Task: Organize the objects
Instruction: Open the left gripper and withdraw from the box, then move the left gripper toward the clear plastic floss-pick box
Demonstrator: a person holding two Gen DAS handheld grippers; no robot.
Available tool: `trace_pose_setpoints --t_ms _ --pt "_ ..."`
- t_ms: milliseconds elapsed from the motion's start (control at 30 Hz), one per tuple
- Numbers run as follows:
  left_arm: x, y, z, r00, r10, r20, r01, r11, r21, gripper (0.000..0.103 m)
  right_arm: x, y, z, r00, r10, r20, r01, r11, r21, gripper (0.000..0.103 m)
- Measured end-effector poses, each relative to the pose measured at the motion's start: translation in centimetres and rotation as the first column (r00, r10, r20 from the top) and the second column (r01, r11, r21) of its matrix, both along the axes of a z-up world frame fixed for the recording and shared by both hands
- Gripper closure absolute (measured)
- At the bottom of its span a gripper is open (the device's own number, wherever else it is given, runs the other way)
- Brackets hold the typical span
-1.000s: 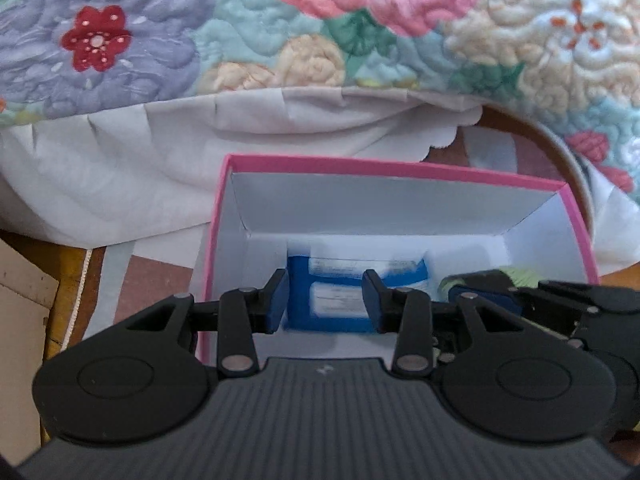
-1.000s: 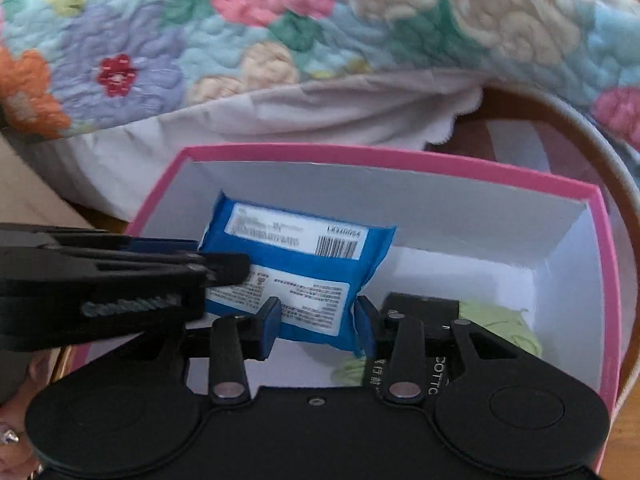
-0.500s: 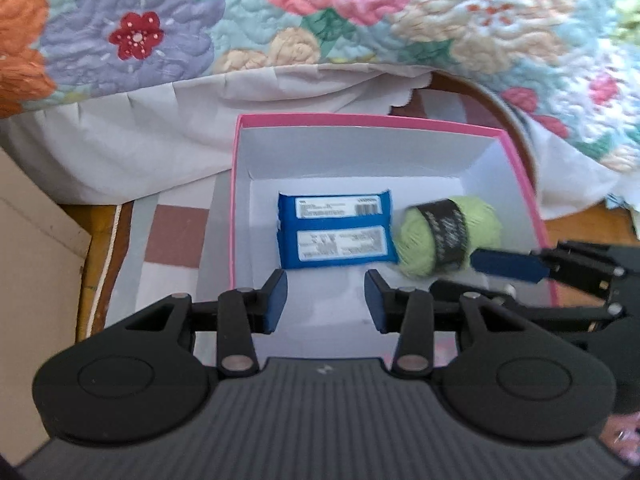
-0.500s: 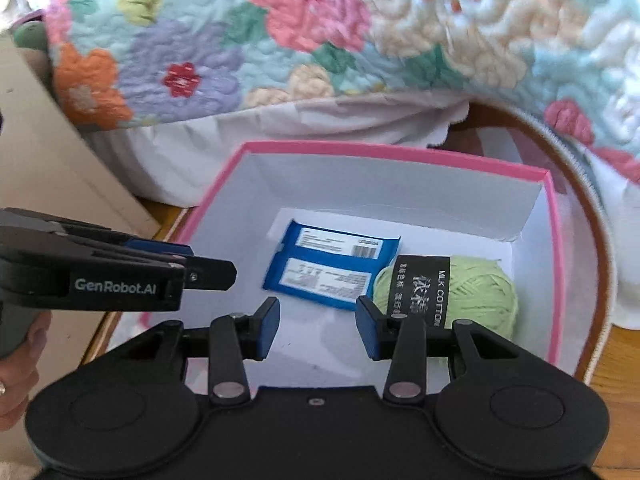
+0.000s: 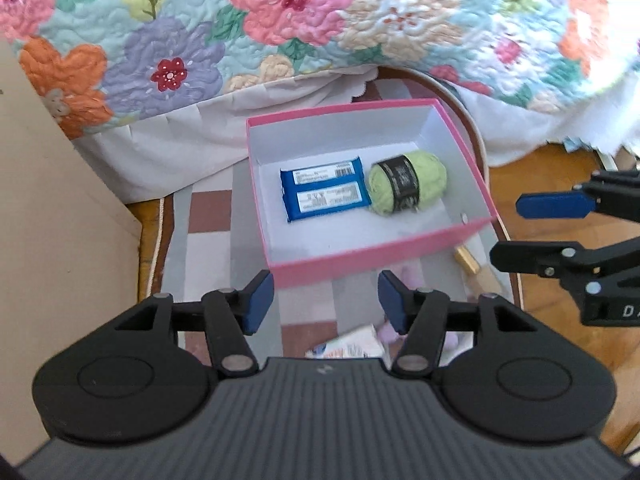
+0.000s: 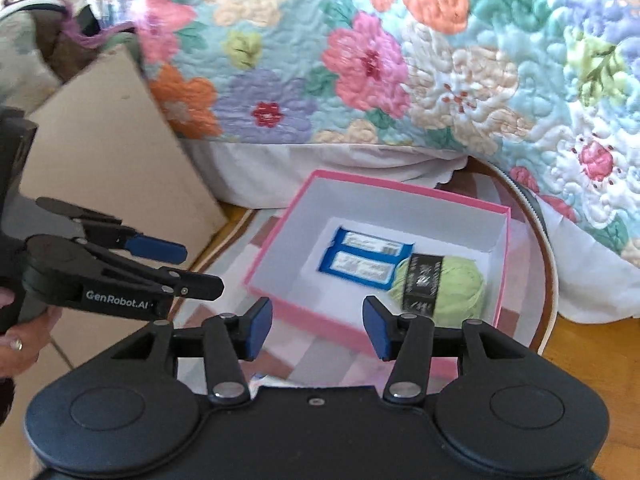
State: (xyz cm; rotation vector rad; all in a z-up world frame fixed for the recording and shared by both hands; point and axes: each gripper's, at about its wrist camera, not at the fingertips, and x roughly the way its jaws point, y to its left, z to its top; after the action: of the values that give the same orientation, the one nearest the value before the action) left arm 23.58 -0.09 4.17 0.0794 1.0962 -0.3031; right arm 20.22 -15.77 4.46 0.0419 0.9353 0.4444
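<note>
A pink box (image 5: 360, 258) (image 6: 280, 304) with a white inside stands on a striped mat. In it lie a blue packet (image 5: 324, 194) (image 6: 364, 260) on the left and a green yarn ball (image 5: 408, 186) (image 6: 444, 288) with a black band on the right. My left gripper (image 5: 326, 300) (image 6: 196, 266) hovers above and in front of the box, its jaws opening with nothing between them. My right gripper (image 6: 318, 328) (image 5: 520, 228) also hangs above the box's near side, jaws opening and empty.
A flowered quilt (image 5: 280, 20) with a white skirt hangs behind the box. A cardboard panel (image 5: 48, 220) stands on the left. In front of the box on the mat (image 5: 208, 216) lie a small packet (image 5: 352, 344), a pale purple item and a gold-capped tube (image 5: 474, 270).
Both grippers have risen and drawn back out of the box, and their jaws have widened. The blue packet and the yarn ball stay lying inside the box.
</note>
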Motion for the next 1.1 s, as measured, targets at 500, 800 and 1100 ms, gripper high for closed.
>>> trace_pose_setpoints --t_ms 500,800,1100 --pt "-10.4 -0.7 0.7 1.000 -0.008 -0.005 0.008 1.000 -0.002 0.034 -10.8 -1.2 0.7 0.991 0.127 -0.034 -0.127 0.992 0.012 0.024" --pt "-14.7 -1.5 -1.4 0.999 -0.028 -0.032 0.028 1.000 -0.004 0.028 -14.7 -1.4 -2.8 0.983 0.157 -0.090 -0.163 0.985 -0.062 0.022" --pt "-15.4 -2.9 -4.4 1.000 -0.019 -0.014 0.019 0.999 -0.043 0.019 -16.1 -2.9 -6.6 0.986 0.117 -0.120 -0.115 0.993 0.022 0.020"
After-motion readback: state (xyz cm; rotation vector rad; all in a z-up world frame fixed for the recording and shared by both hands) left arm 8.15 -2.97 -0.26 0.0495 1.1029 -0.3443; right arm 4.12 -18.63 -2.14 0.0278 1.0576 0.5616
